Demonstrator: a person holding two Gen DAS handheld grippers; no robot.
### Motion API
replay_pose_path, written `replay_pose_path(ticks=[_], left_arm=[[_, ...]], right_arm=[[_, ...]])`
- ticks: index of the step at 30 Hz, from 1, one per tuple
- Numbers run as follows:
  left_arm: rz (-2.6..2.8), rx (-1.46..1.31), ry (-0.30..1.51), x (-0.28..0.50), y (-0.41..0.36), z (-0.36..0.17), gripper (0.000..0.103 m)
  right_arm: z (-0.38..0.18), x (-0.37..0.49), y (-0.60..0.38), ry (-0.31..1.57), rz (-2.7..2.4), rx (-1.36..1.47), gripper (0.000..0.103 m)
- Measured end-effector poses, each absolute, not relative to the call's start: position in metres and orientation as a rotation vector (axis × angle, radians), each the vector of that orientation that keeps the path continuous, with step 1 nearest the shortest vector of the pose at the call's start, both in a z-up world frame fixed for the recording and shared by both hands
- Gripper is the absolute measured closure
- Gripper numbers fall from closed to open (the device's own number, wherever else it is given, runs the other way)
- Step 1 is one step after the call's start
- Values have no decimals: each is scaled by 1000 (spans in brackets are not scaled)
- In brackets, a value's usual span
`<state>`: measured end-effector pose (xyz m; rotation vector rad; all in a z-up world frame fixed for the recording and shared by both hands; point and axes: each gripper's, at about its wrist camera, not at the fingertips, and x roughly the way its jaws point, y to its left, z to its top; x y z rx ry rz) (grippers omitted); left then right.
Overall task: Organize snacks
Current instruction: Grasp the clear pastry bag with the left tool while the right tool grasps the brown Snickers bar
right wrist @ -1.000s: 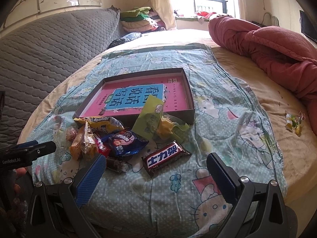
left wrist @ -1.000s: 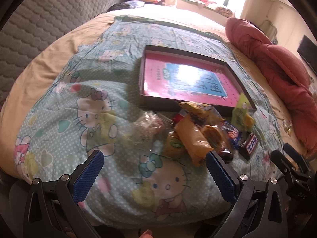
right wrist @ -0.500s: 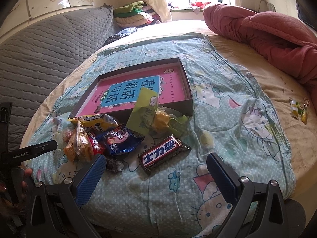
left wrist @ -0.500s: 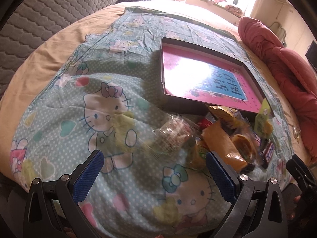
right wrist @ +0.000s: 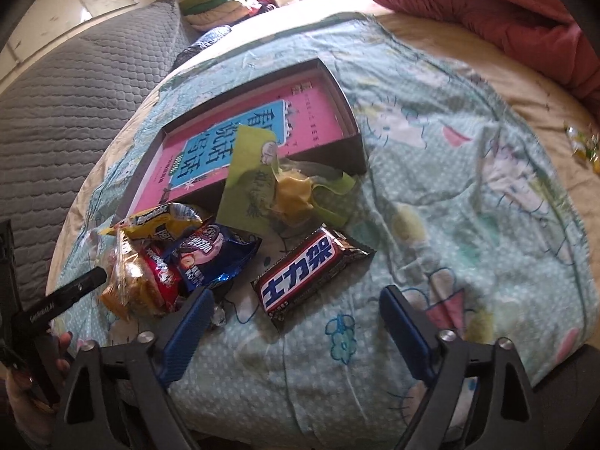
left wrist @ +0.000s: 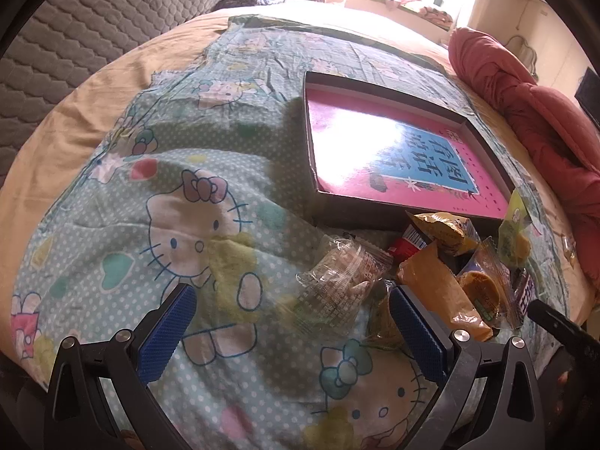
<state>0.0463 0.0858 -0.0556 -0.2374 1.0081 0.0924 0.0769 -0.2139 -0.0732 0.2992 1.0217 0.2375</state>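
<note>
Both my tongs are spread wide and hold nothing. My left tongs [left wrist: 292,330] hang low over the bed [left wrist: 93,86], with a clear packet [left wrist: 337,273] lying just ahead, between the pads. My right tongs [right wrist: 296,332] are lined up on the chocolate bar [right wrist: 311,272], which sits flat on the quilt [right wrist: 468,195] a little beyond the pads.

The snacks lie in a loose heap on the quilt, right against the near wall of the box [right wrist: 348,157]. In the heap I see a yellow bag [right wrist: 165,219], a blue packet [right wrist: 213,253], a red packet [right wrist: 159,273], an orange pastry [left wrist: 438,292] in clear wrap, and a green packet [right wrist: 255,176] leaning on the box wall. The box itself has no snacks in it, only a pink book [left wrist: 393,150] on its floor. One stray candy [right wrist: 583,144] lies well apart, on the bare sheet.

I judge all of these light. The bar looks firmest, so I would take it across its narrow width at the middle. The puffed bags will crush and their film is slick; a crimped end seam is the safer hold. The clear packet looks crinkly and thin, so a gentle pinch on its edge should do. The soft quilt will sink under any downward push.
</note>
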Motion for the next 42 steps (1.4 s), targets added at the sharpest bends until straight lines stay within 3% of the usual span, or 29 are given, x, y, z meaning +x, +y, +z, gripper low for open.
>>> replay_pose_path(ticks=[7, 11, 13, 29, 30, 31, 33, 38, 42], left_arm=[[75, -221, 987, 46, 82, -52, 1], [72, -211, 984, 47, 81, -53, 1], [69, -211, 982, 47, 81, -54, 1], [-11, -223, 970, 55, 80, -58, 6], [-13, -225, 971, 55, 80, -58, 11], [-17, -225, 974, 55, 79, -59, 24], [-35, -226, 1007, 59, 78, -65, 34], [-34, -229, 1014, 61, 77, -70, 35], [-50, -231, 1011, 62, 75, -71, 44]], right_arm=[[-80, 92, -216, 1032, 215, 360, 34], [-82, 99, -204, 1034, 221, 300, 40], [-83, 101, -197, 1031, 221, 232, 48], [-80, 101, -208, 985, 224, 67, 54], [-81, 102, -209, 988, 229, 78, 54], [-83, 104, -210, 988, 233, 94, 54], [-84, 108, -211, 983, 247, 110, 54], [-88, 115, -212, 977, 268, 129, 54], [-89, 118, -217, 969, 286, 172, 58]])
